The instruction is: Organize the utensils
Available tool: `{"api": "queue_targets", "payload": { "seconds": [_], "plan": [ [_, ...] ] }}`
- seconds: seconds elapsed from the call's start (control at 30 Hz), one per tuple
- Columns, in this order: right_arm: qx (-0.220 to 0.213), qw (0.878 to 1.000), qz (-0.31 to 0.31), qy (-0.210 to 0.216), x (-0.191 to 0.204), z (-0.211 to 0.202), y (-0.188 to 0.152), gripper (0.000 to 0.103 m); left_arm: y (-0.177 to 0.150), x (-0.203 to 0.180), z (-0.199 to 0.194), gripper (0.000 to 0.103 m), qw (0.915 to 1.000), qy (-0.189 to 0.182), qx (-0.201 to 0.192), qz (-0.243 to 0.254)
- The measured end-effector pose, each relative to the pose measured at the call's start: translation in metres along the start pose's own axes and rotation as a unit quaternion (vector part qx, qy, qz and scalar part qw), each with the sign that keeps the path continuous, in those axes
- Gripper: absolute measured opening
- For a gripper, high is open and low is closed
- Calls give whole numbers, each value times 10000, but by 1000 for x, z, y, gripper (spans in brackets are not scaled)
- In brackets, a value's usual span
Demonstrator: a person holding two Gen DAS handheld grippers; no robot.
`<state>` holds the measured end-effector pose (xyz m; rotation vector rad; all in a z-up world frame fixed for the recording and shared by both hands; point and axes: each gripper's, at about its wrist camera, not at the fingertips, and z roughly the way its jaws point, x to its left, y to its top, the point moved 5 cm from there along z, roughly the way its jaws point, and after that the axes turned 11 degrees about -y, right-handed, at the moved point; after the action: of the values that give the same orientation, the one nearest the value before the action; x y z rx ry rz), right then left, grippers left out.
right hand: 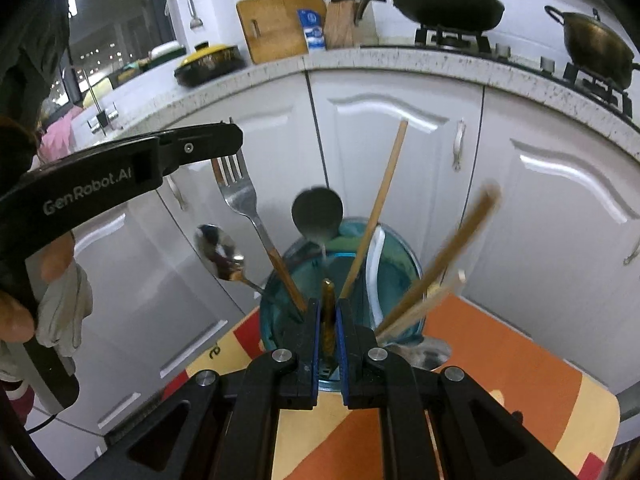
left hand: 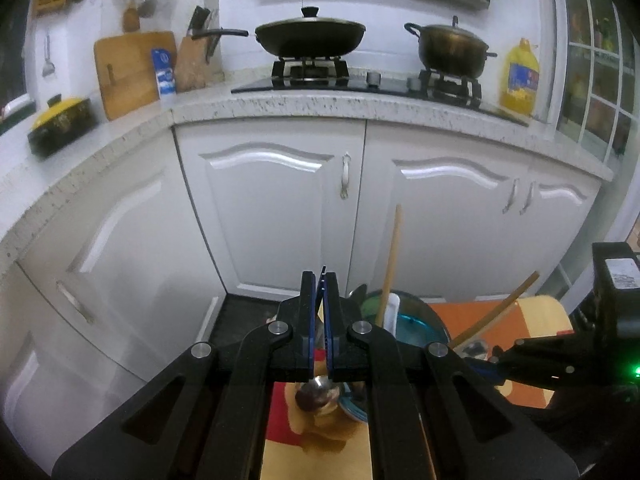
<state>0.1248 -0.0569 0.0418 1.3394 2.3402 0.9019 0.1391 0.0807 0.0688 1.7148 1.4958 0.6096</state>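
A translucent blue cup [right hand: 400,268] stands on a patterned table mat [right hand: 500,360] and holds several utensils upright. Among them are a wooden chopstick [right hand: 384,196], a steel spoon [right hand: 218,252] and blurred chopsticks [right hand: 452,248]. My left gripper [right hand: 236,136] comes in from the upper left, shut on the tines of a wooden-handled fork [right hand: 240,196] whose handle reaches down into the cup. My right gripper [right hand: 328,306] is shut on an amber handle [right hand: 328,320]; a dark spoon bowl [right hand: 316,212] stands just ahead, in line with it. In the left wrist view, the left gripper [left hand: 319,280] hangs over the spoon [left hand: 316,396] and cup [left hand: 416,324].
White cabinet doors [left hand: 276,208] rise right behind the cup, under a speckled counter [left hand: 360,104] with a wok [left hand: 310,36] and a pot [left hand: 452,46]. A gloved hand [right hand: 60,308] holds the left gripper's handle. A steel dish [right hand: 434,354] sits beside the cup.
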Motion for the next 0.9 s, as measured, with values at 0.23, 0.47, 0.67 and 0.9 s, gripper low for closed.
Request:
{"api": "queue_targets", "payload": {
  "seconds": [0.23, 0.47, 0.67, 0.9],
  "plan": [
    [-78, 9994, 256, 228, -12, -16, -4, 25, -2, 1, 0, 3, 9994, -171, 130, -272],
    [-367, 9976, 565, 176, -29, -52, -8, 26, 3, 0, -24, 38, 9976, -326, -84, -600],
    [-503, 9955, 793, 80, -36, -75, -16, 26, 1, -10, -47, 47, 9975, -329, -200, -595],
    [-684, 9938, 863, -164, -28, -92, -20, 30, -16, -25, -65, 47, 9979, -192, -270, -550]
  ]
}}
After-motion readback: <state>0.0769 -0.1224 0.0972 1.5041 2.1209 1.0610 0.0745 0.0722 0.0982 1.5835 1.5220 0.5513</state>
